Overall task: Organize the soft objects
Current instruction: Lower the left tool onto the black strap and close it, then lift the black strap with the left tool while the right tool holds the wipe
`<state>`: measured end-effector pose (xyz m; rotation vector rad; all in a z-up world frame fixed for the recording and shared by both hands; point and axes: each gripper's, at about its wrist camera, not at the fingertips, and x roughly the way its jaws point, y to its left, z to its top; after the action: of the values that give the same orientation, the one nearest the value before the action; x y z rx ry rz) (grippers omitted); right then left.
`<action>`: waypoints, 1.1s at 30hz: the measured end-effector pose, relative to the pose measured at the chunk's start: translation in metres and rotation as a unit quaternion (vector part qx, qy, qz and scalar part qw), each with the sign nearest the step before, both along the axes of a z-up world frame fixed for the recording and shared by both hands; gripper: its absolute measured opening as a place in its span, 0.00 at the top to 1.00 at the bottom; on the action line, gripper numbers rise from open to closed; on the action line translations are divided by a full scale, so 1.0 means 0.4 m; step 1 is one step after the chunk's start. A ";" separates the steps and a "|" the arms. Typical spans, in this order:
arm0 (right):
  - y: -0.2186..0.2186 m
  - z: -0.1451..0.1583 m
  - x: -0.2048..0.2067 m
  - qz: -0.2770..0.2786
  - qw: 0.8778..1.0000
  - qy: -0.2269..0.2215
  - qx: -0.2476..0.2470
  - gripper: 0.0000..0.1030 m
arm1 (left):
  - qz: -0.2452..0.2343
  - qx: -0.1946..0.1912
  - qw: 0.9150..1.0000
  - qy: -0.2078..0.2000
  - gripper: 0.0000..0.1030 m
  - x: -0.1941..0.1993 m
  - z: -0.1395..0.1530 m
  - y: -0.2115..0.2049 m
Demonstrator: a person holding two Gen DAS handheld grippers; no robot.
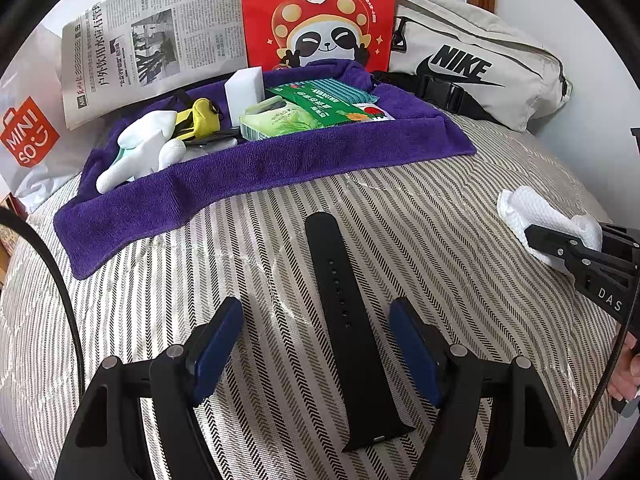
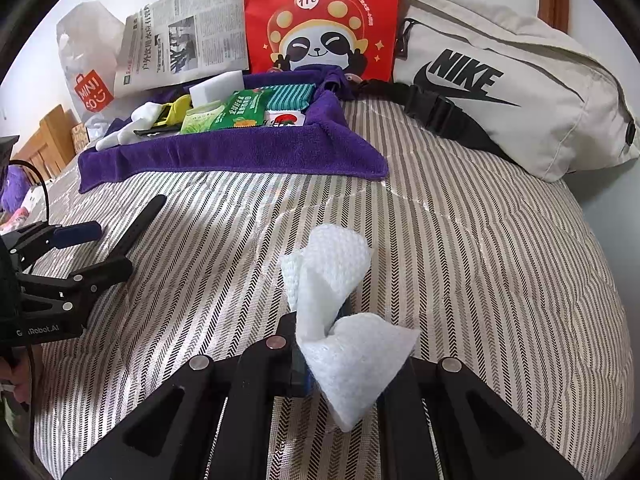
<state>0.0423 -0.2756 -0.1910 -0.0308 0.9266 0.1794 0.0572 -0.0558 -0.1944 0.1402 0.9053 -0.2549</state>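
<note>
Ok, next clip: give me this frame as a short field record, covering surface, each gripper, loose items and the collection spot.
surface: striped bedcover
left gripper: open, fingers either side of the black watch strap, not touching it
right gripper: shut on the white cloth, held above the bedcover
collection spot: purple towel at the far side
already on towel: white sponge block, green packets, white gloves, a yellow item
backdrop: red panda bag, Nike bag, newspaper
</note>
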 end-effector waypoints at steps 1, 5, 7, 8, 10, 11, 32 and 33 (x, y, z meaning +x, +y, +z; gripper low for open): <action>0.000 0.000 0.000 0.000 1.000 0.000 0.000 0.91 | 0.000 0.000 1.000 0.000 0.27 0.002 -0.001 0.001; 0.001 0.000 0.000 0.000 1.000 0.000 -0.002 0.91 | 0.000 -0.001 1.000 0.000 0.27 0.001 -0.001 0.000; 0.001 -0.001 0.000 0.000 1.000 -0.001 -0.004 0.91 | 0.000 0.000 1.000 0.000 0.27 -0.001 0.000 0.000; 0.001 0.000 0.000 0.000 1.000 -0.001 -0.003 0.91 | 0.000 0.000 1.000 0.000 0.27 0.000 0.000 0.000; 0.001 0.000 0.001 0.000 1.000 -0.001 -0.003 0.91 | 0.000 0.000 1.000 0.000 0.28 0.000 0.000 0.000; 0.001 0.000 0.001 0.000 1.000 0.000 -0.003 0.91 | 0.000 0.000 1.000 0.000 0.28 0.001 0.000 0.001; 0.000 -0.001 0.002 0.000 1.000 -0.001 -0.003 0.91 | -0.051 -0.068 0.996 0.008 0.81 -0.013 0.012 0.002; 0.000 -0.001 0.002 0.000 1.000 -0.001 -0.003 0.91 | -0.051 -0.069 0.996 0.008 0.81 -0.014 0.010 0.001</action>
<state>0.0433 -0.2758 -0.1913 -0.0366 0.9260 0.1767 0.0516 -0.0553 -0.1903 0.0562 0.8951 -0.4142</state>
